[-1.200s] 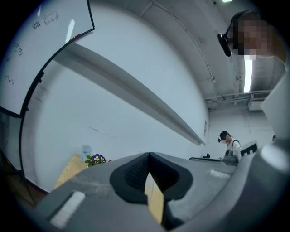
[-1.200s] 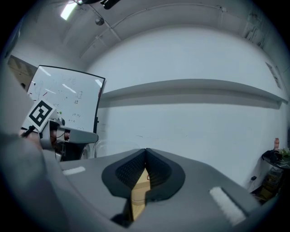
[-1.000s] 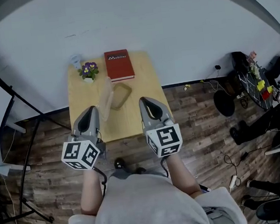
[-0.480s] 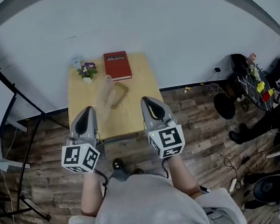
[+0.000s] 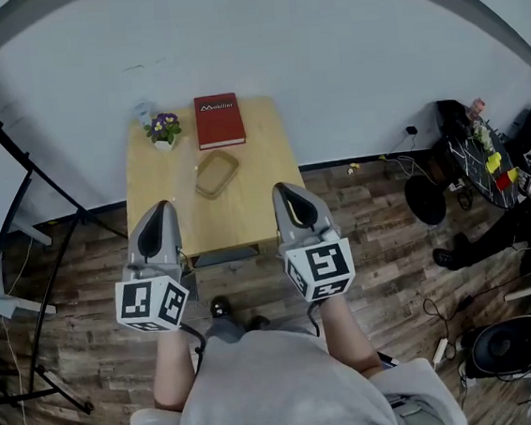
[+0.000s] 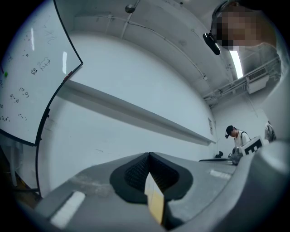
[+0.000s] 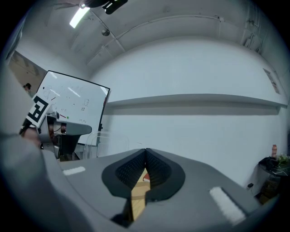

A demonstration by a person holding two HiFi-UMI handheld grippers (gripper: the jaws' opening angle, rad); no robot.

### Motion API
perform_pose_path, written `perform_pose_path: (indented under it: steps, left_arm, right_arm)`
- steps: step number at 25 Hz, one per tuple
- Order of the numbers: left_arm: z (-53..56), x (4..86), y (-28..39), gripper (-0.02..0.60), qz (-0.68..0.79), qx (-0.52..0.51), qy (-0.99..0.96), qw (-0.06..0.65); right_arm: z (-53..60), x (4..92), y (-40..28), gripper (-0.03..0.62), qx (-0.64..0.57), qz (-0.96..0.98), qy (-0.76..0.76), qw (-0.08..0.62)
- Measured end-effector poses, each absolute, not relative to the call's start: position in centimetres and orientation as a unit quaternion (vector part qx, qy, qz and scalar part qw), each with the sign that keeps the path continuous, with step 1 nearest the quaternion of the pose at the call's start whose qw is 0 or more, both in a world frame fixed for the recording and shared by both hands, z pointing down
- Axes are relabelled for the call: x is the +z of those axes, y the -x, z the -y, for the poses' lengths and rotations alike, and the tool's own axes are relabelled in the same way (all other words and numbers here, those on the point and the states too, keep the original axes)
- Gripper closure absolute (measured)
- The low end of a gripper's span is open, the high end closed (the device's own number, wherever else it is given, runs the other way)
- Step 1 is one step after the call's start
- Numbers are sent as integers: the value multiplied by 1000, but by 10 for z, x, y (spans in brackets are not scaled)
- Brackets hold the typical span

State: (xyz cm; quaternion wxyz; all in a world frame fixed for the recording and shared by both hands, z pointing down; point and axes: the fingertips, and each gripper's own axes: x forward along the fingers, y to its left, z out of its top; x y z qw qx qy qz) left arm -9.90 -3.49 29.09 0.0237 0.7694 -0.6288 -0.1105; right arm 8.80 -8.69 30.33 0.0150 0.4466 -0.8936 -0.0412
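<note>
Left tool and right tool are hovering side by side in front of the person, each pointing forward over the near edge of the counter, one above each near corner. In the left gripper view, the left tool is showing its jaws pressed together at the tips, with nothing gripped; only a thin strip of the wooden counter top is showing through the slit below the tips. In the right gripper view, the right tool is likewise standing closed at the tips and holding nothing. Each tool is carrying its marker cube at the rear, close to the person's forearm. The tray, a small shallow wooden dish, is lying near the middle of the counter, turned slightly on the diagonal. It is sitting ahead of both tools and between their lines, clear of each. Beyond the tray, a red book is lying flat at the far edge of the counter, next to the wall. A flower pot with purple blooms is standing just beside the book on its left. A whiteboard on a stand is standing to the left of the counter. The counter is resting on a wood-plank floor.
</note>
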Motion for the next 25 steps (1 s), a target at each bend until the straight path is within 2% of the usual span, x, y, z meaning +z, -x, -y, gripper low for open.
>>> perform_pose_path:
  steps: [25]
  left_arm:
    - [20, 284, 92, 577, 636, -120, -762, 6]
  right_arm:
    - [73, 296, -98, 594, -53, 894, -446, 0]
